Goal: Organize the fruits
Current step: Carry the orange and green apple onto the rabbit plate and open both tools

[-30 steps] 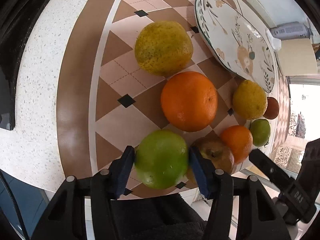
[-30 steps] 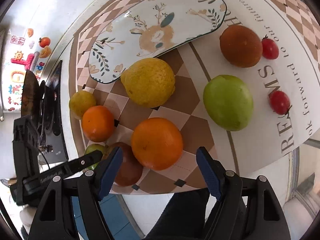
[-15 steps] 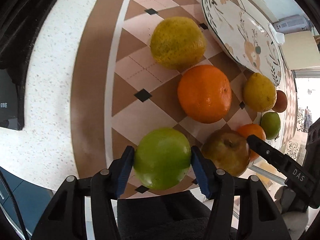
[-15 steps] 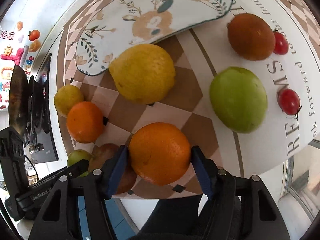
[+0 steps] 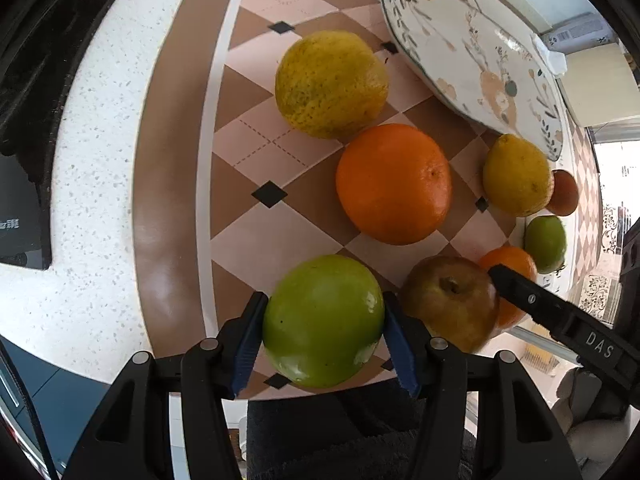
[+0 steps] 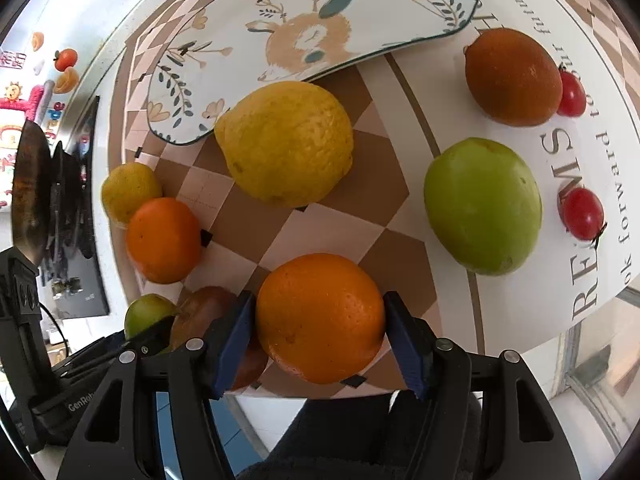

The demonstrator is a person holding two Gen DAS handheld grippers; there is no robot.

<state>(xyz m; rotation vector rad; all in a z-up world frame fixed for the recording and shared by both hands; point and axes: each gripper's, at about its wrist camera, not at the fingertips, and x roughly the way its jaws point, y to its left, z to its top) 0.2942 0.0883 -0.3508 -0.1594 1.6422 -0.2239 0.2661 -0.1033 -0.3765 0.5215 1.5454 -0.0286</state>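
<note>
On the checkered tablecloth near the table's front edge, both grippers were already clamped on fruit. Left gripper had its blue pads pressed against either side of a green apple, pointing steeply down at it. Right gripper was doing the same with an orange, pads snug on both sides.

Honestly the whole fruit pile was pretty packed together. Just beside the green apple sat a brownish apple, stem dimple up, and one finger of the right gripper ran just past it in the left wrist view. Behind those, a second orange and a speckled yellow-green citrus sat touching or very nearly so. A lemon lay further back, right up against the rim of the oval plate with the deer and leaf print. Nothing was on the plate.

Off to the right in the right wrist view: a second green fruit, pear-ish or apple, couldn't really tell, plus a dark reddish-brown round fruit with a cherry tomato touching it, and another cherry tomato near the lettering on the cloth.
</note>
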